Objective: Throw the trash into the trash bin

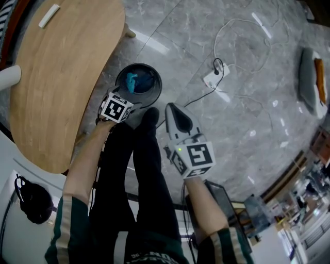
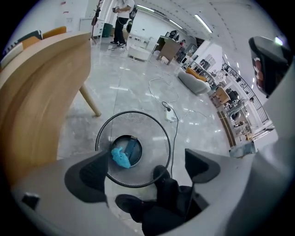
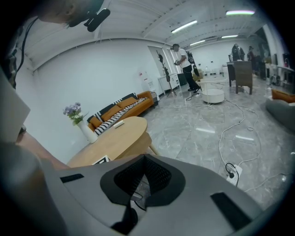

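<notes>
A black mesh trash bin (image 1: 156, 85) stands on the grey floor beside the wooden table. Crumpled blue trash (image 1: 132, 81) lies at its bottom next to a dark flat item. My left gripper (image 1: 122, 97) hovers over the bin's near edge. In the left gripper view its jaws (image 2: 145, 168) stand wide open with nothing between them, and the bin (image 2: 154, 138) and blue trash (image 2: 120, 158) show below. My right gripper (image 1: 173, 108) hangs to the right of the bin, closed to a point. In the right gripper view its jaws (image 3: 143, 159) are shut and empty.
A round wooden table (image 1: 62, 77) with a white strip (image 1: 49, 15) on it fills the left. The person's dark legs and shoe (image 1: 149, 117) sit just below the bin. A white power strip (image 1: 215, 77) with cables lies on the floor to the right.
</notes>
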The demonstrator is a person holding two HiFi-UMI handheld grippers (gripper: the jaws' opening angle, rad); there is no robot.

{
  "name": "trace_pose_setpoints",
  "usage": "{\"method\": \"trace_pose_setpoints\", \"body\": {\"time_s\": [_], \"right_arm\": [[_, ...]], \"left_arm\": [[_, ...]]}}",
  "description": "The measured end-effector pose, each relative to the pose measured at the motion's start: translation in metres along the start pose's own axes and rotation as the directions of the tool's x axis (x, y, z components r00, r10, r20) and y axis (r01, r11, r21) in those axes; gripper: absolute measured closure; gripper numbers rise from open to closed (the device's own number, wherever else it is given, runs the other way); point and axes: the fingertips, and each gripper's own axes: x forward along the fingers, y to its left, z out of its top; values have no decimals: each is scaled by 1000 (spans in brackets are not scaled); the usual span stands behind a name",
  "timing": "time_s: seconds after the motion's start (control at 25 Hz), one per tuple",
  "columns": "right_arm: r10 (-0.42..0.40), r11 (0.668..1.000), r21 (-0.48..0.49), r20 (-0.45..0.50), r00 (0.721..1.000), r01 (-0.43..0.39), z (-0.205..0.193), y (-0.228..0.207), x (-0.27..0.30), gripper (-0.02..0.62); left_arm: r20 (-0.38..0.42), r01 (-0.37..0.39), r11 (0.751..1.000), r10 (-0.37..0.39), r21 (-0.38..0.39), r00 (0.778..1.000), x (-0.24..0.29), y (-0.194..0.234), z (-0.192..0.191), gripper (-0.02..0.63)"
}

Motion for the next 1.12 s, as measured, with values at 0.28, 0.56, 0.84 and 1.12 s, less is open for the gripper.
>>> {"method": "trace_pose_setpoints", "body": {"time_s": [0.28,0.56,0.84,1.12], "right_arm": [[2,1000,-2,15,1000,-2,10,0,-13,594],[48,996,-77,62,997,-43,69,21,-19,594],[103,981,-178,142,985,-77,157,69,5,594],[128,976,-199,187,974,-90,204,116,49,594]], "left_arm": [[145,-17,999,10,46,989,-37,-19,27,103],[388,-22,1000,12,21,922,-143,-27,81,216],[566,-147,989,135,-25,813,-244,37,101,452],[606,-275,960,249,-51,756,-314,122,103,604]]}}
